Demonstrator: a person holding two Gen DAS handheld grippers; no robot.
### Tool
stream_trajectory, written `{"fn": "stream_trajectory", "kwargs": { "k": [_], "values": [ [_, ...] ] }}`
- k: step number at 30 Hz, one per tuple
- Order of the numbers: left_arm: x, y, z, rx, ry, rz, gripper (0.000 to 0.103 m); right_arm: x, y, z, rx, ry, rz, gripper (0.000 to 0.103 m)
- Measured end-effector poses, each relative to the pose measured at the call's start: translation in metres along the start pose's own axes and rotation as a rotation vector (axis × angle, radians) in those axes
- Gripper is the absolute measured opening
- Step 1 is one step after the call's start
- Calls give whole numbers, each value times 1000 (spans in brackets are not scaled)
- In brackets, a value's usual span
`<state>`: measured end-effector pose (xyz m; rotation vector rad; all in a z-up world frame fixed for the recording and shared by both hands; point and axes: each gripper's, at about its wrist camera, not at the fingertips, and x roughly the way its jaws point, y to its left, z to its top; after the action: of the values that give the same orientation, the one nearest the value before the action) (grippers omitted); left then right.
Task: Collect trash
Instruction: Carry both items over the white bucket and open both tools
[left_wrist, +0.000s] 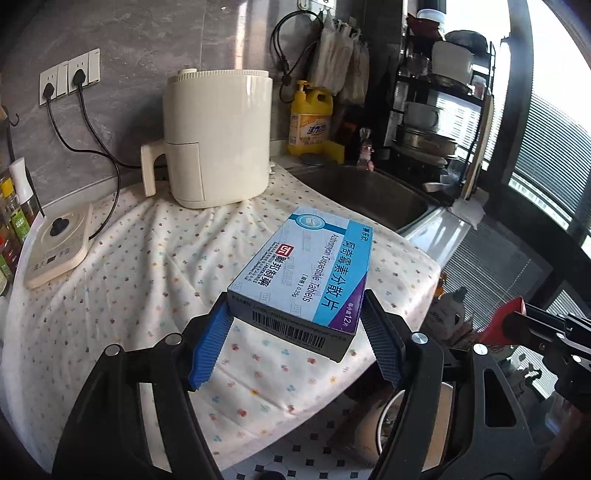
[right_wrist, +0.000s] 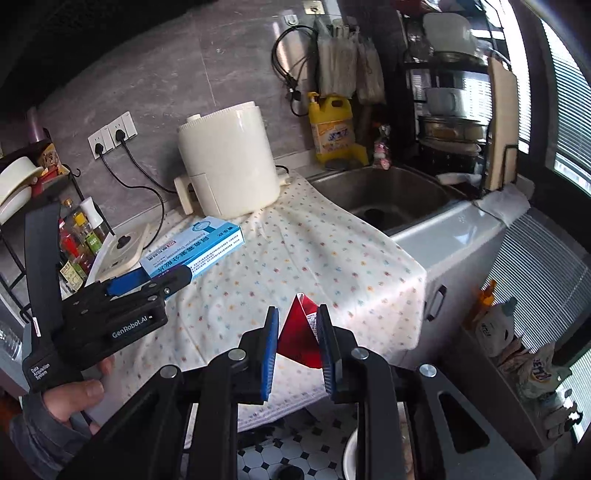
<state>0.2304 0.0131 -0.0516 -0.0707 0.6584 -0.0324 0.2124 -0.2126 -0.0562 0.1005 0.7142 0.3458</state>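
Observation:
My left gripper is shut on a blue and white medicine box, holding it by its near end above the dotted cloth. The box also shows in the right wrist view, with the left gripper behind it. My right gripper is shut on a red folded wrapper, held above the cloth's front edge. The red wrapper also shows at the right of the left wrist view.
A cream air fryer stands at the back of the cloth. A small scale lies at the left. The sink and yellow detergent bottle are at the right. A white bin rim shows on the floor below.

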Motion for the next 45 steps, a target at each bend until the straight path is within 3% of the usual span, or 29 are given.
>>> {"fn": "stream_trajectory", "kwargs": {
  "k": [13, 14, 15, 17, 25, 27, 30, 37, 43, 45],
  "values": [
    [-2, -95, -74, 22, 96, -126, 70, -29, -88, -78, 76, 100, -120, 23],
    [-2, -102, -80, 24, 101, -135, 70, -30, -94, -83, 81, 105, -130, 28],
    [-1, -109, -86, 28, 110, -147, 70, -32, -99, -87, 85, 109, -141, 44],
    [3, -121, -99, 35, 129, -166, 70, -36, -110, -97, 97, 112, -159, 54],
    [24, -155, -142, 22, 218, -239, 71, -55, -134, -123, 99, 135, -203, 54],
    [33, -164, -150, 20, 264, -278, 72, -62, -137, -126, 99, 132, -210, 55],
    [41, -176, -157, 29, 301, -275, 89, -69, -140, -128, 94, 131, -219, 55],
    [21, -157, -143, -6, 215, -239, 97, -71, -137, -129, 87, 132, -203, 56],
    [-2, -111, -124, -84, 150, -173, 97, -62, -107, -110, 43, 100, -150, 68],
    [-12, -95, -116, -102, 125, -146, 97, -60, -94, -100, 25, 78, -133, 76]
  ]
}}
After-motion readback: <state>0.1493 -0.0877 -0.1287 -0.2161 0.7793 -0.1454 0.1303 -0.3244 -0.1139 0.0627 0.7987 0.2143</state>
